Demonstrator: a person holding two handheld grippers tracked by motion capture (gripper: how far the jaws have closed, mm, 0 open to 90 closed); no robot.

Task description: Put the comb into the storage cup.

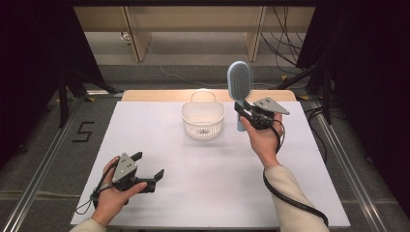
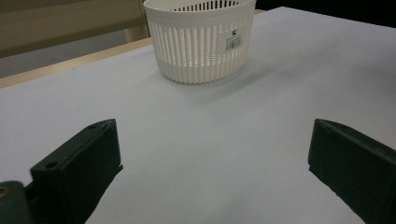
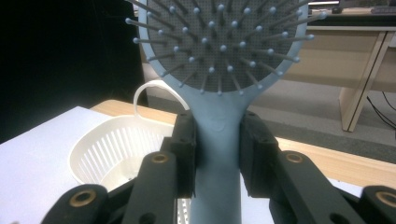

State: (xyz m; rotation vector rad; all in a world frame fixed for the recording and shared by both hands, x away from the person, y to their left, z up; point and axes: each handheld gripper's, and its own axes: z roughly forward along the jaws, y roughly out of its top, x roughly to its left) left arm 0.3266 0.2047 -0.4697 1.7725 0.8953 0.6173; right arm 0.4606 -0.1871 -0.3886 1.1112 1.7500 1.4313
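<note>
Left tongs [image 1: 149,168]: nearest the high camera, they rested low over the white table [image 1: 145,203] at the near left, jaws spread wide with nothing between them.
Right tongs [image 1: 245,112]: they gripped the pale blue plastic paddle hairbrush [image 1: 240,82] by its handle, the jaws pressed on either side of the neck just below the bristle pad.
Hairbrush position: it was held upright in the air, head up, bristles toward the person, just to the right of the white slotted plastic basket [image 1: 203,126] and not yet over it.
Basket: it stood upright at the middle of the table towards the far edge, its thin loop handle at the back rim.
Basket contents: no object was seen inside, as far as the slatted floor showed in the right gripper view; a barcode sticker sat on its outer wall.
Done: the brush seemed picked up and lifted clear of the table.
Left: probably carrying it over the rim, lowering it in and letting go.
</note>
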